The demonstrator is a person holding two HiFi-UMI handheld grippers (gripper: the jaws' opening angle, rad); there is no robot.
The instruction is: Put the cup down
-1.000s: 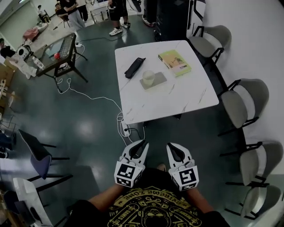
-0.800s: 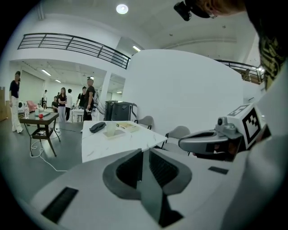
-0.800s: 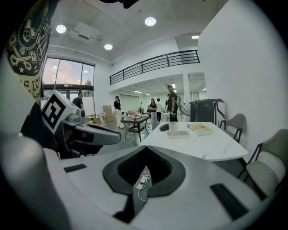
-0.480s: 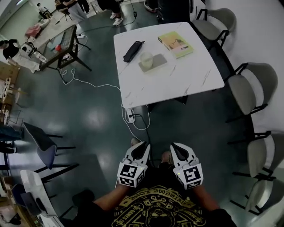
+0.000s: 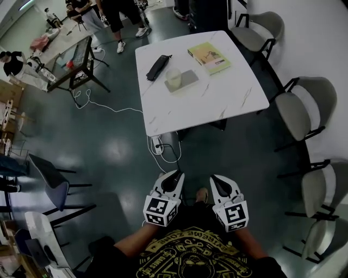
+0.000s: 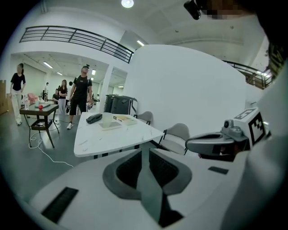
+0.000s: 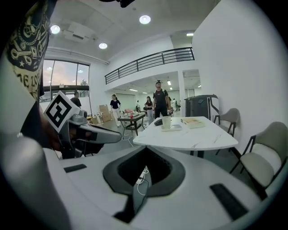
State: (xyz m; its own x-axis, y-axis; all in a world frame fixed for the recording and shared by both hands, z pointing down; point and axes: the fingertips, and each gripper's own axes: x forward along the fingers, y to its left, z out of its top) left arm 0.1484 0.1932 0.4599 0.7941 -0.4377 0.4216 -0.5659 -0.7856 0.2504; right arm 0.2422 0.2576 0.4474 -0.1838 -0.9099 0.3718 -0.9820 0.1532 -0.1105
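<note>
- A dark glossy floor (image 5: 109,146) is filling most of the head view, in a wide hall.
- At the lower centre, the left gripper (image 5: 174,176) and right gripper (image 5: 216,180) are hanging side by side close to the person's body, both clenched tight with nothing between the jaws.
- Just ahead of them, a power strip (image 5: 156,144) and its cable (image 5: 103,106) are lying on the floor at the table's near edge; these are likely the main trip hazard on any approach.
- The white table (image 5: 217,103) is standing well apart from the grippers, in the upper middle of the frame.
- The cup (image 5: 173,77) is sitting upright on a grey mat (image 5: 187,80) toward the table's far side, so the put-down looks finished already; keeping both grippers back and low is probably best.
- A black case (image 5: 157,66) is lying left of the cup, and a book (image 5: 209,57) right of it.
- Chairs (image 5: 296,114) are lining the right edge.
- People (image 5: 117,16) are standing at the top left, near a small dark table (image 5: 73,62).
</note>
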